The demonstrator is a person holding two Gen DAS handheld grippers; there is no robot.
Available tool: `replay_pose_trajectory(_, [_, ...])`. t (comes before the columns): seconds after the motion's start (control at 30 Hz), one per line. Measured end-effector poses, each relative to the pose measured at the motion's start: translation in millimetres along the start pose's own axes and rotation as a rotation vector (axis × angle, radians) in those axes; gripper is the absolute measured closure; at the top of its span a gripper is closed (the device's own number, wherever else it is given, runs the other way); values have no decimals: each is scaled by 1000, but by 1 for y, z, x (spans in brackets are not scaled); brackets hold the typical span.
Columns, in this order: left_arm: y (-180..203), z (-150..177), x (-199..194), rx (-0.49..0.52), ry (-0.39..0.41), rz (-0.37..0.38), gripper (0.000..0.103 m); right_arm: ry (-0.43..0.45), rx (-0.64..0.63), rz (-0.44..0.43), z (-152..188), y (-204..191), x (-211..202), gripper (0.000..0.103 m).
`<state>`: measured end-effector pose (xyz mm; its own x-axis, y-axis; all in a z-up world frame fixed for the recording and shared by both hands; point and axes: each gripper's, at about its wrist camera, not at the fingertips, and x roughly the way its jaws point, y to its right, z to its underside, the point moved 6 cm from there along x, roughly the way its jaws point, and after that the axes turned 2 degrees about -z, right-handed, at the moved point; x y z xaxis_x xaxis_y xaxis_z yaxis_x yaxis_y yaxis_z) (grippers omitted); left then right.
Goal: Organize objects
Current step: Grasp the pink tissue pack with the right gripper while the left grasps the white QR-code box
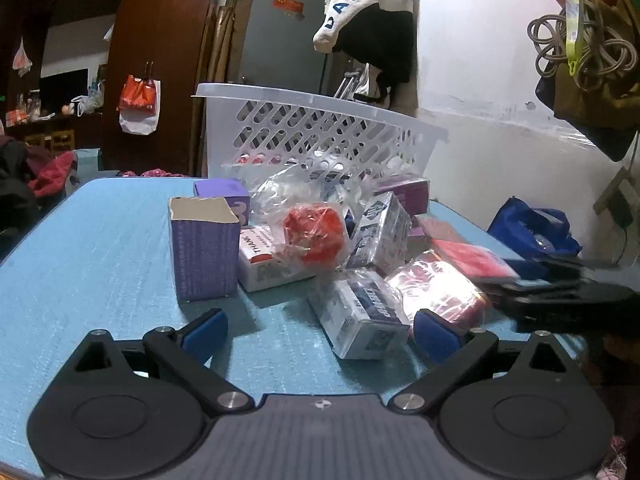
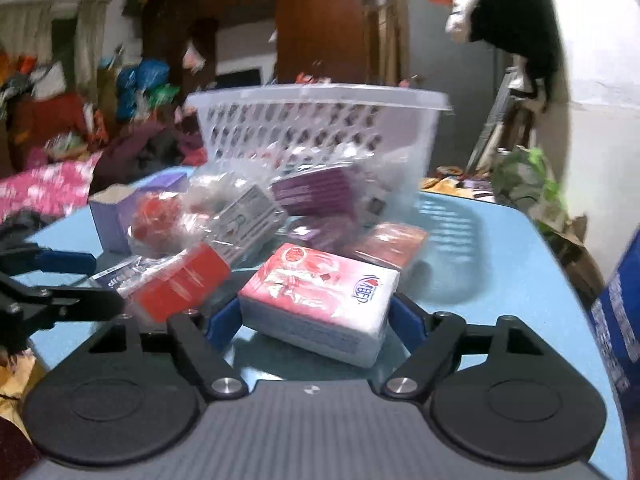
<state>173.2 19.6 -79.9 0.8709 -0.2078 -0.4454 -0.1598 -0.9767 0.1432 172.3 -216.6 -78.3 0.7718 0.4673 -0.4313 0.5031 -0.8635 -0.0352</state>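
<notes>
- Right gripper (image 2: pixel 318 322): tissue pack (image 2: pixel 320 304) is bracketed by the fingers; a firm clamp cannot be confirmed.
- Left gripper (image 1: pixel 320 330): fingers are spread, nothing gripped; a small box (image 1: pixel 360 312) is seen between them.
- Basket (image 1: pixel 320 100) is seen behind the tissue pack.

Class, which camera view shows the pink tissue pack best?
The right wrist view: the tissue pack lies close and whole between that gripper's jaws. The left wrist view shows it only as a glare-washed pink packet behind a box.
</notes>
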Motion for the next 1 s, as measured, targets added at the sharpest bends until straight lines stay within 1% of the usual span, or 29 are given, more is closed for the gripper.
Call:
replay_pose_trajectory(0.13, [11,1,5,31,5,-27,5,41,57,15,11,14,-22,21])
replay_pose_trajectory(0.23, [24,4,10,93,8,-74,12,43,71,22,12,20,-23,21])
replay_pose_trajectory(0.27, [27,5,11,116,17,-91,20,44,73,23,12,22,-21,21])
replay_pose_trajectory(0.3, [29,5,11,129,24,-103,30,48,77,23,12,21,-21,21])
replay_pose_trajectory(0.33, [30,6,11,140,34,-115,33,51,82,19,13,22,-20,21])
replay_pose_trajectory(0.37, [30,6,10,147,44,-123,47,54,82,17,14,22,-20,21])
replay_pose_trajectory(0.4, [30,7,8,144,53,-116,59,57,82,17,14,21,-20,21])
replay_pose_trajectory(0.5, [29,9,2,118,74,-99,60,65,84,13,16,21,-20,21])
replay_pose_trajectory(0.6, [28,12,-1,120,87,-96,60,70,79,17,17,20,-20,21])
replay_pose_trajectory(0.9, [29,12,-16,128,140,-49,60,107,67,20,18,18,-30,22])
replay_pose_trajectory(1.0, [30,13,-19,130,145,-38,60,95,59,16,19,15,-28,22])
